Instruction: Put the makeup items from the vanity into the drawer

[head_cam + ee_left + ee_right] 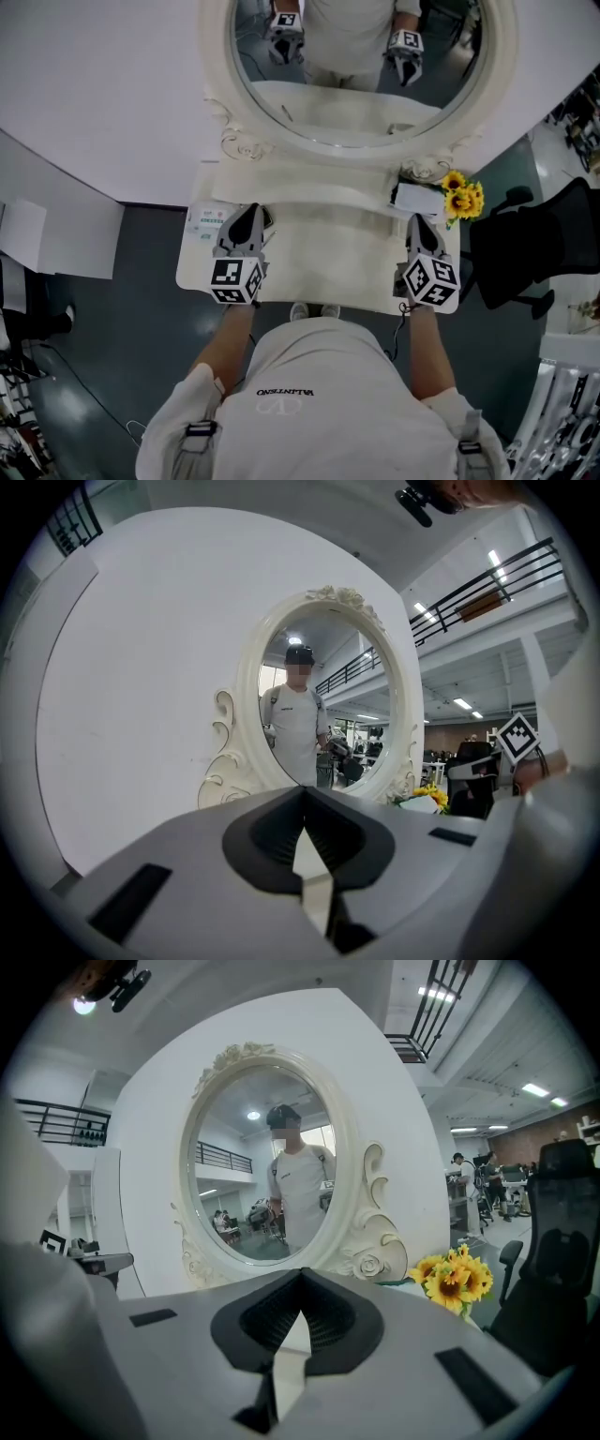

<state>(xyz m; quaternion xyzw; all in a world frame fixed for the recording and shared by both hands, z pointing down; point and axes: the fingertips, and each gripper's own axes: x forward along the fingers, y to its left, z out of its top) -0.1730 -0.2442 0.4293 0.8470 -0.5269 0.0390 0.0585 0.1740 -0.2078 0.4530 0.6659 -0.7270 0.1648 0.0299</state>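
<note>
While both press together empty, left claw (251, 214) beside makeup packet (202, 225), right claw (416, 221) near white case (418, 198).

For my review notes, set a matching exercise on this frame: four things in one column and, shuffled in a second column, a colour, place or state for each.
Things
1. sunflowers
2. mirror
3. office chair
4. right tongs

Descriptions
A. black, off the right end of the vanity
B. shut, nothing between them
C. yellow, at the vanity's back right corner
D. oval, in a cream carved frame

Pairs: 1-C, 2-D, 3-A, 4-B
</note>
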